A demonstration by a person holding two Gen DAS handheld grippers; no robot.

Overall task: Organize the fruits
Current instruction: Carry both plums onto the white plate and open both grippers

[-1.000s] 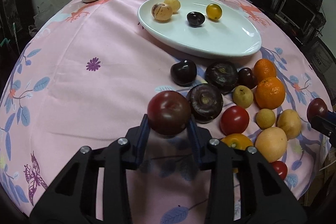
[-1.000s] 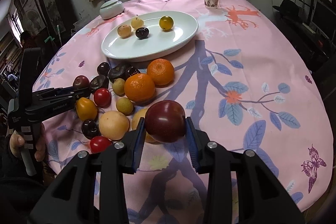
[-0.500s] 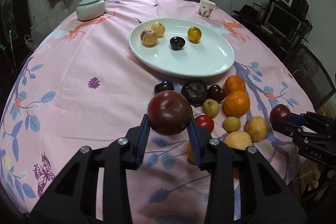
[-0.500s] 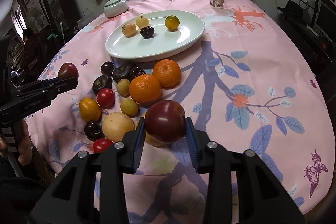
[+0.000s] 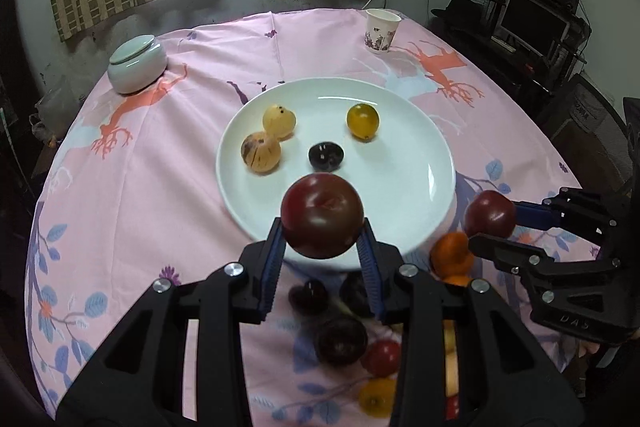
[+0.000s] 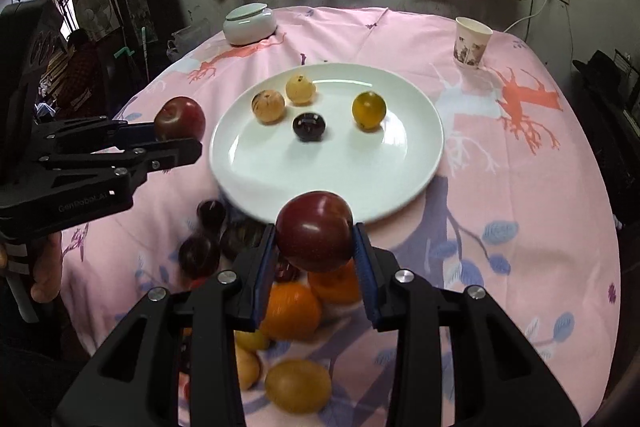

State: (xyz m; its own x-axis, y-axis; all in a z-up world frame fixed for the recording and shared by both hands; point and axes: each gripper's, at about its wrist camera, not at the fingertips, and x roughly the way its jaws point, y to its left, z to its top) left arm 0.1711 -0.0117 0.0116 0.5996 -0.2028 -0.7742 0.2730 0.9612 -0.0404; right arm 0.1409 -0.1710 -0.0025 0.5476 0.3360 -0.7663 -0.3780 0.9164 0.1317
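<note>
My left gripper (image 5: 322,251) is shut on a dark red plum (image 5: 322,215), held in the air over the near rim of the white plate (image 5: 400,195). My right gripper (image 6: 314,251) is shut on a second dark red plum (image 6: 315,231), also just short of the plate (image 6: 400,163). Each gripper shows in the other's view: the right one (image 5: 490,227) at the plate's right, the left one (image 6: 180,137) at its left. The plate holds two pale yellow fruits (image 5: 261,151), a dark plum (image 5: 326,155) and a yellow tomato (image 5: 363,121).
Loose fruit lies on the pink cloth under both grippers: oranges (image 6: 294,311), dark plums (image 6: 199,255), a red tomato (image 5: 382,357), yellow fruits (image 6: 298,385). A lidded celadon jar (image 5: 137,63) stands far left, a paper cup (image 5: 381,25) far right. The table edge is close behind.
Both grippers have risen and moved forward with their plums, from above the loose fruit pile to the near rim of the plate. Both have stayed shut.
</note>
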